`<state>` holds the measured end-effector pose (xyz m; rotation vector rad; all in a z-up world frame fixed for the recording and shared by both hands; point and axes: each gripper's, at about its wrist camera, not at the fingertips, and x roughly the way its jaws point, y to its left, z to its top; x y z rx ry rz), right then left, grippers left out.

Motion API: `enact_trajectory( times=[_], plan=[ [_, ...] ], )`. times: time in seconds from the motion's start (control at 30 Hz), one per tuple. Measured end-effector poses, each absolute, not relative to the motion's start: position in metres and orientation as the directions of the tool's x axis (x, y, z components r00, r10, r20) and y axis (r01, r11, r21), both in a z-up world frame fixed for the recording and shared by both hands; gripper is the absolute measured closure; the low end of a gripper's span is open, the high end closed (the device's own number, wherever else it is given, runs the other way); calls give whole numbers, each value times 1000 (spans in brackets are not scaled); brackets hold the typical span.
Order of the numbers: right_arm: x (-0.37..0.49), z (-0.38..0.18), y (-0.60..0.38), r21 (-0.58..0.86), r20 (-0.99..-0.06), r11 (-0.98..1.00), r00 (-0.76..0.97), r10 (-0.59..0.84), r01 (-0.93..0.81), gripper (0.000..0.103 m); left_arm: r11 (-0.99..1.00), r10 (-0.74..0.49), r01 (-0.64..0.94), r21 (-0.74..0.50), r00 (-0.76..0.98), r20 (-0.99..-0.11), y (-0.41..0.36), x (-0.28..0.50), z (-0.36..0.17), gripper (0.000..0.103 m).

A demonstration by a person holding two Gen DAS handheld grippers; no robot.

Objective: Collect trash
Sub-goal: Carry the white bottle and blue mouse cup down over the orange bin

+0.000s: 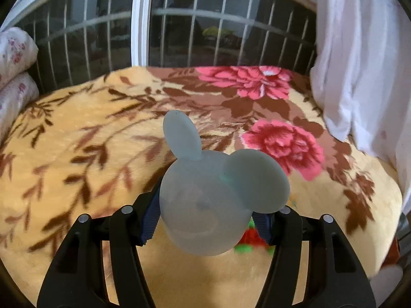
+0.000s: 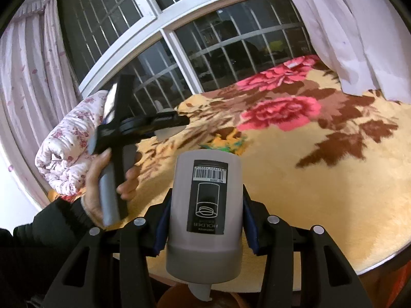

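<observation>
My left gripper (image 1: 205,220) is shut on a pale blue round lid with two mouse ears (image 1: 205,205), held above the flowered blanket (image 1: 77,166). My right gripper (image 2: 205,228) is shut on a grey cylindrical holder (image 2: 205,205) with a black barcode label, held above the bed's front edge. The left gripper also shows in the right wrist view (image 2: 143,125), held by a hand at the left, with the pale lid partly hidden behind it. A small red and green thing (image 1: 248,241) lies on the blanket under the lid, mostly hidden.
A yellow blanket (image 2: 321,192) with pink flowers covers the bed. A barred window (image 1: 179,30) runs behind it. A folded floral quilt (image 2: 69,148) lies at the left. A white curtain (image 1: 359,64) hangs at the right.
</observation>
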<state>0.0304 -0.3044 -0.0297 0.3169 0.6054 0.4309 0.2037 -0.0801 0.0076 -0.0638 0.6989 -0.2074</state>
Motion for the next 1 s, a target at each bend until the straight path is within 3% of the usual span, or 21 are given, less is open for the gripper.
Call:
enact_trajectory(
  times=[0.3,0.67,1.0],
  plan=[
    [2,-15,-274,357,-484,866,724,491,-350,56,982,-187,167,-89,789,-585,-49,108,25,43],
    [-70,-20,-250,318,-528,868,689,496,-381,56,985,-167,164,-59,796,-582,-40,-12,7,43],
    [-107,-54,-241,306,-614,869,616,493,-390,56,976,-185,217,-36,720,-669,-44,-79,-43,43]
  ],
)
